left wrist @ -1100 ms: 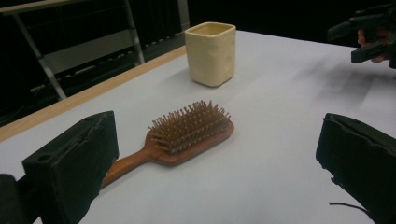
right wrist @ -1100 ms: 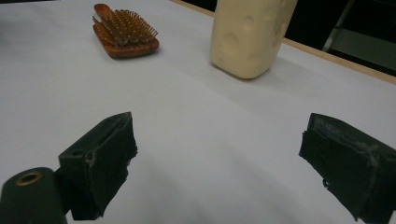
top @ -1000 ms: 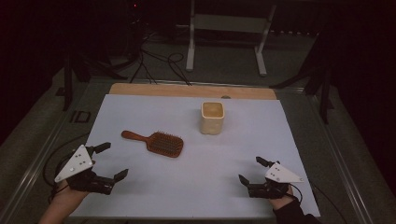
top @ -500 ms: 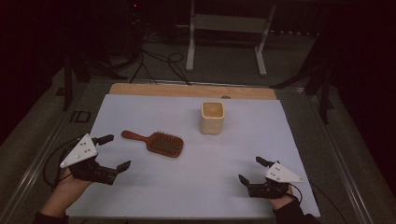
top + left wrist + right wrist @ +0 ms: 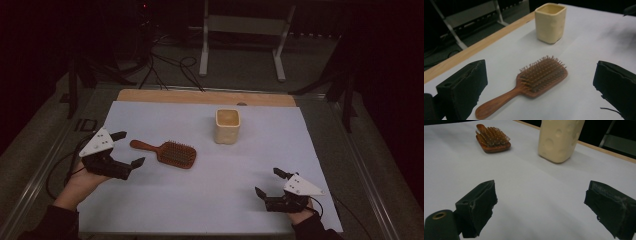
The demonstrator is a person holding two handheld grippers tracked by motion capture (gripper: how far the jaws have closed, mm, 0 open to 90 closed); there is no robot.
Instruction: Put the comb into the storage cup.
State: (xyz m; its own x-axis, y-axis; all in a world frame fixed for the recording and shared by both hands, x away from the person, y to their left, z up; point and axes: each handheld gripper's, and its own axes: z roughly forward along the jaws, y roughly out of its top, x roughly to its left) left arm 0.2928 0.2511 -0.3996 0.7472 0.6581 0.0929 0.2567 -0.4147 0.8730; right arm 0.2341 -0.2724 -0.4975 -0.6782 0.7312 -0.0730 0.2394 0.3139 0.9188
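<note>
Left gripper (image 5: 122, 148) advanced since earlier frame, jaws spread wide, now just beside handle of wooden paddle hairbrush (image 5: 166, 152) lying bristles-up on white mat (image 5: 210, 200). Right gripper (image 5: 266, 184) unmoved, jaws released.

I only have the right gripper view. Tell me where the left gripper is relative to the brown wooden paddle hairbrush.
Observer: The left gripper hovers just off the handle end of the brown wooden paddle hairbrush, jaws open and not touching it.
Operator: Report the top of the cream square-sided cup; my view cuts it off.
Observer: It stands upright with an open mouth, and nothing sticks out of it.
Operator: Now give me the handle's direction.
Observer: In the high view the handle points toward the table's left side, at the left gripper, with the bristles facing up.
</note>
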